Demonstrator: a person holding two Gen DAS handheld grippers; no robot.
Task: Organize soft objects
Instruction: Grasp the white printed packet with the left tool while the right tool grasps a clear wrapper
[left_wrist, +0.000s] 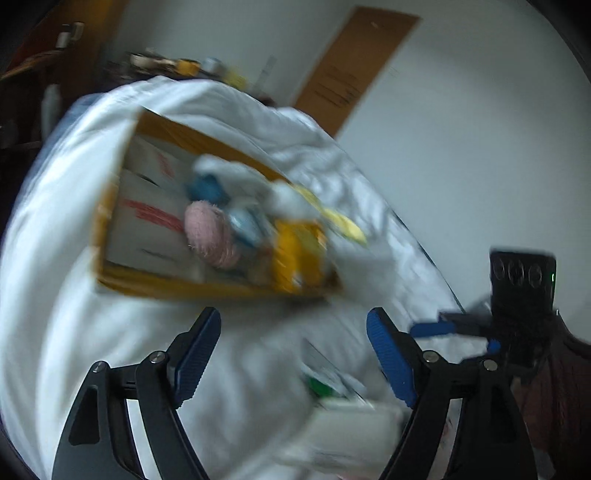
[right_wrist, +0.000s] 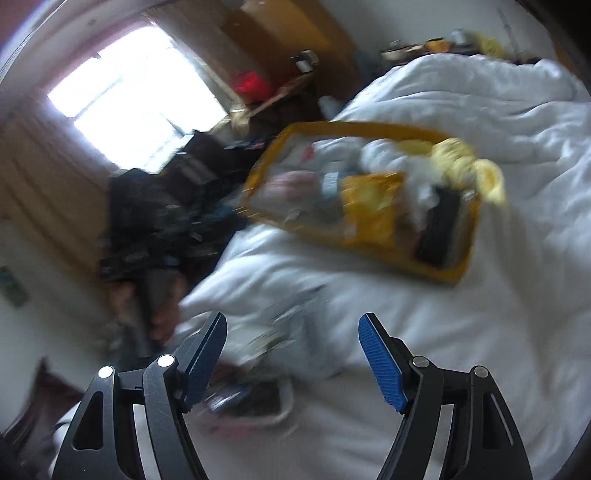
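Observation:
A yellow-rimmed cardboard box (left_wrist: 122, 286) sits on a white duvet (left_wrist: 55, 332). Inside lie soft things: a pink fluffy ball (left_wrist: 210, 236), a blue plush (left_wrist: 208, 186), a white plush (left_wrist: 291, 201), a yellow cloth (left_wrist: 343, 221) over the rim and an orange-yellow packet (left_wrist: 295, 254). The box (right_wrist: 458, 275) also shows in the right wrist view with the yellow cloth (right_wrist: 469, 162) and packet (right_wrist: 369, 206). My left gripper (left_wrist: 293, 332) is open and empty, short of the box. My right gripper (right_wrist: 291, 332) is open and empty above the duvet (right_wrist: 480, 332); it also shows in the left wrist view (left_wrist: 458, 332). Both views are motion-blurred.
A small white tray or box (left_wrist: 351, 432) with blurred items lies on the duvet below my left gripper and shows in the right wrist view (right_wrist: 255, 402). Dark clutter (right_wrist: 166, 221) sits beside the bed under a bright window (right_wrist: 129, 99). A white wall (left_wrist: 461, 147) lies right.

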